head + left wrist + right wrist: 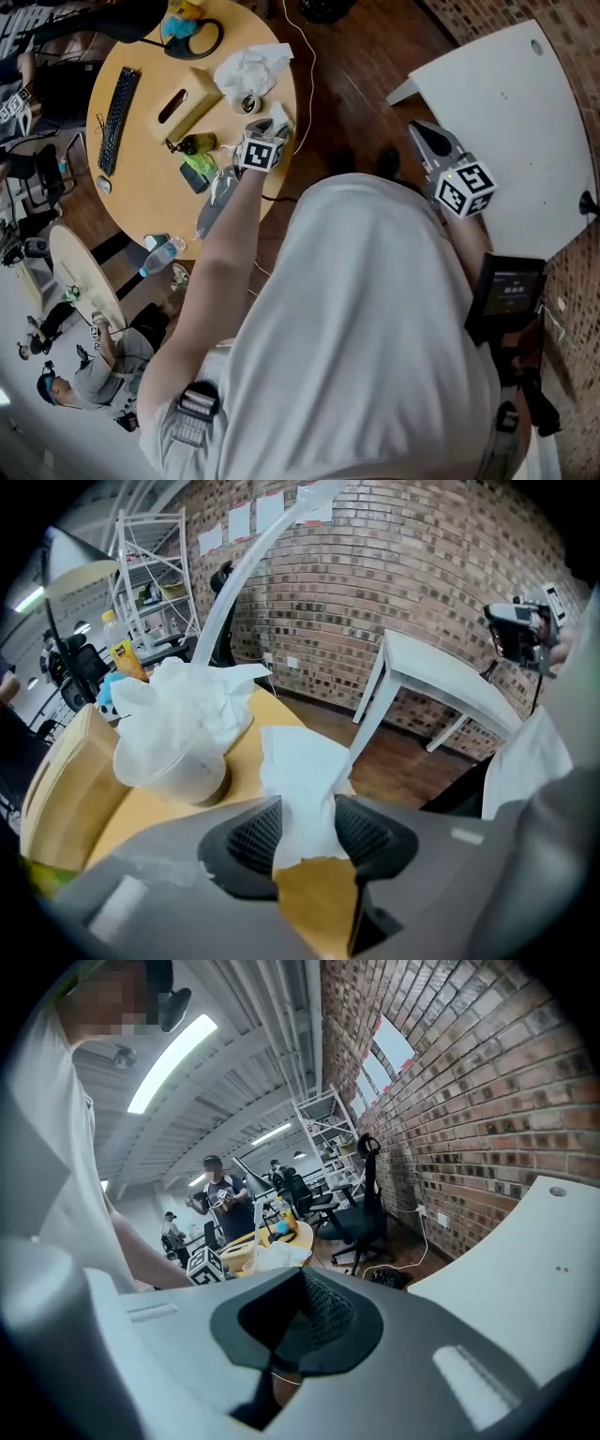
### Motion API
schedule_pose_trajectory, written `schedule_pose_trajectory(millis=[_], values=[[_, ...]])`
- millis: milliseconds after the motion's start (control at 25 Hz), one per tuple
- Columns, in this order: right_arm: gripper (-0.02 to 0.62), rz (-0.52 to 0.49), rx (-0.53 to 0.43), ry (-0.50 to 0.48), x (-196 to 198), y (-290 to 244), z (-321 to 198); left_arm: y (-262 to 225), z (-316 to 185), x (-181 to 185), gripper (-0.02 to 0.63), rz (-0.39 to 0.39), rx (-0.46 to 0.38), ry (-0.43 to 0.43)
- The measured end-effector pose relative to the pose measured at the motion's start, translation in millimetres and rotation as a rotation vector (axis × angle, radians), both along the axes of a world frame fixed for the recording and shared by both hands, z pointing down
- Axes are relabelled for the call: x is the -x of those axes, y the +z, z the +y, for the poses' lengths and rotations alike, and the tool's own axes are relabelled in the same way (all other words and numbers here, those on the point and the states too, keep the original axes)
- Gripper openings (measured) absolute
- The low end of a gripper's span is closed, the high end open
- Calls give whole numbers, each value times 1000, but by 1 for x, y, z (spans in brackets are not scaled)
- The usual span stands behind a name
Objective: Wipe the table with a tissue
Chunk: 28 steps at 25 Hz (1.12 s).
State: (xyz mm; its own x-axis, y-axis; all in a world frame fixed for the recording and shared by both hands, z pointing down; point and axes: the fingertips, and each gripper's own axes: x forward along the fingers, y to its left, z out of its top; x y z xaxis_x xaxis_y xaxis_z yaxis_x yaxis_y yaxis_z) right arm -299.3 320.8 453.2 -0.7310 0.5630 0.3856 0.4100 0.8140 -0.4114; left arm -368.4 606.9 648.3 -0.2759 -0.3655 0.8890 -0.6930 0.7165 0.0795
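Left gripper view shows the left gripper with its jaws released and wide apart. A thin white paper tissue stands loose between them, at the edge of the round yellow wooden table. The right gripper is clenched on nothing, beside a white table.

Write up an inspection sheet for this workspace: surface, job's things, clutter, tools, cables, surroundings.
Surface: round wooden table, crowded.
Job's things: white tissue lying near the table's edge; slotted box on the table.
Clutter: keyboard, plastic cup stuffed with crumpled paper, water bottle on its side, tape roll.
Tools: left tool open, tissue between its jaws; right tool shut, empty, away from the round table.
Cables: white cable trailing from the table to the floor.
Surroundings: white table, brick wall, wooden floor, people nearby.
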Motion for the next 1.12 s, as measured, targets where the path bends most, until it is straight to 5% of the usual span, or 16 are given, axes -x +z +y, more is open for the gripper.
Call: schedule_pose_trajectory(millis=[360, 640, 840, 1120], values=[[8, 17, 24, 119, -1, -2, 0, -8, -14, -10, 92, 18, -122, -43], [8, 24, 10, 188, -13, 1, 3, -43, -64, -16, 92, -17, -370, -6], [8, 24, -8, 266, -26, 3, -1, -72, -113, -28, 92, -14, -514, 90], [8, 20, -18, 371, -53, 3, -21, -103, -169, -47, 91, -24, -595, 248]])
